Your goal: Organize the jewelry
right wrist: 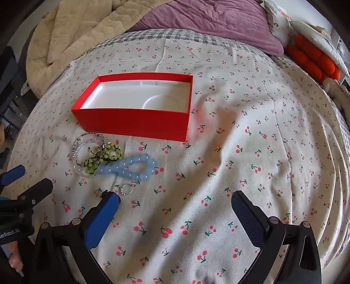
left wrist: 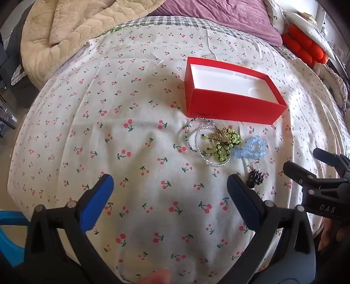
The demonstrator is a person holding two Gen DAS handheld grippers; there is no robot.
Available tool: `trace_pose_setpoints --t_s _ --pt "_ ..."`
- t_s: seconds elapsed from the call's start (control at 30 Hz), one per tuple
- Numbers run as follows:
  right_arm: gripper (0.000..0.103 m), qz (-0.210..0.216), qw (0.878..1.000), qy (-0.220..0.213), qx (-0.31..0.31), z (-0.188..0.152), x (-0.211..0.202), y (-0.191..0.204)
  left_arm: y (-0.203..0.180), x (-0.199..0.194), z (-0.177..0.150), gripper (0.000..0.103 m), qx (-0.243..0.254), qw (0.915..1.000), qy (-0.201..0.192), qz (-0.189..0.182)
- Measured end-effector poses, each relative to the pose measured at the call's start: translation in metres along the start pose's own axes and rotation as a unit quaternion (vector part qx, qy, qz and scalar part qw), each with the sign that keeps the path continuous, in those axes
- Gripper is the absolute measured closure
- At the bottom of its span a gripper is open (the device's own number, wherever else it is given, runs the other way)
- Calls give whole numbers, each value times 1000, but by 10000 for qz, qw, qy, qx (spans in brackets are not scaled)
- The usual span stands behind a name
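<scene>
1. Jewelry lies in a small heap on the white cherry-print bedsheet [right wrist: 218, 153], just in front of the open red cardboard box [right wrist: 133, 122] with a white lining.
2. Clear and green-flecked beaded bracelets [right wrist: 84, 150] form overlapping rings at the heap's left side, nearest the box's front wall.
3. A yellow-green beaded piece strung on black thread [right wrist: 105, 158] sits tangled on those rings, with a small gold-toned bit beside it.
4. A pale blue round-bead bracelet [right wrist: 131, 168] touches the green piece and loops toward the right.
5. A small silver ring charm [right wrist: 126, 189] lies apart, nearer the grippers; in the left view it is joined to a small black ridged piece [left wrist: 254, 179].
6. The red box holds none of the jewelry; only its white moulded tray shows.
7. The left gripper [left wrist: 170, 185] hovers above the sheet with its blue-padded jaws spread wide and nothing between them; its right finger sits just beside the black piece.
8. The right gripper [right wrist: 175, 201] also has its jaws wide apart and holds nothing; its left fingertip lies close to the ring charm, and whether they touch cannot be told.
9. Farther off, a beige quilted blanket [right wrist: 72, 32], a purple duvet [right wrist: 207, 19] and an orange bobbled cushion [right wrist: 312, 59] lie along the far edge of the bed.
</scene>
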State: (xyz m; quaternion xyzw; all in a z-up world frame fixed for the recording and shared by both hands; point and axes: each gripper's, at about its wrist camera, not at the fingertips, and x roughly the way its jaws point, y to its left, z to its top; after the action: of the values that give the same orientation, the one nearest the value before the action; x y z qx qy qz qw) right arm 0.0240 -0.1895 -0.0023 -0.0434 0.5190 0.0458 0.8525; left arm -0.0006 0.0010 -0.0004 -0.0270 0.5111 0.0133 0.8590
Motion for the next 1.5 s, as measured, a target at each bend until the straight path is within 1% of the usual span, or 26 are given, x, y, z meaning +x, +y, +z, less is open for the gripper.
trace_pose_setpoints --t_s 0.07,0.1,0.13,0.17,0.23,0.27,0.33,0.73,1.03,1.5 --pt "0 -50 10000 -59 -20 -2 -1 -2 1 -1 -2 0 -39 10000 29 -9" --pt "0 -77 9999 -94 -20 -3 -2 -4 0 1 1 0 -47 9999 131 25" --pt "0 -185 9997 -90 -114 -4 -1 2 -2 2 1 0 -51 9999 141 78" --pt "0 -198 9995 -158 -164 -8 -2 5 -3 2 1 0 -72 9999 131 81" --pt "0 -209 9995 -87 -224 -9 -2 7 -1 -2 -4 0 -96 9999 25 23" --pt "0 -188 9996 50 -199 -3 1 7 -1 -3 -5 0 -102 9999 29 12" --pt "0 -155 9997 38 -174 -1 0 4 4 0 -2 0 -129 9999 70 -32" --pt "0 -264 9994 48 -202 -2 4 9 9 -1 -1 0 -186 9998 40 -11" --pt "0 -240 9995 65 -187 -1 5 8 9 1 0 0 -162 9999 22 -15" --pt "0 -218 9996 -31 -175 -2 0 6 9 0 0 0 -145 9999 -11 -4"
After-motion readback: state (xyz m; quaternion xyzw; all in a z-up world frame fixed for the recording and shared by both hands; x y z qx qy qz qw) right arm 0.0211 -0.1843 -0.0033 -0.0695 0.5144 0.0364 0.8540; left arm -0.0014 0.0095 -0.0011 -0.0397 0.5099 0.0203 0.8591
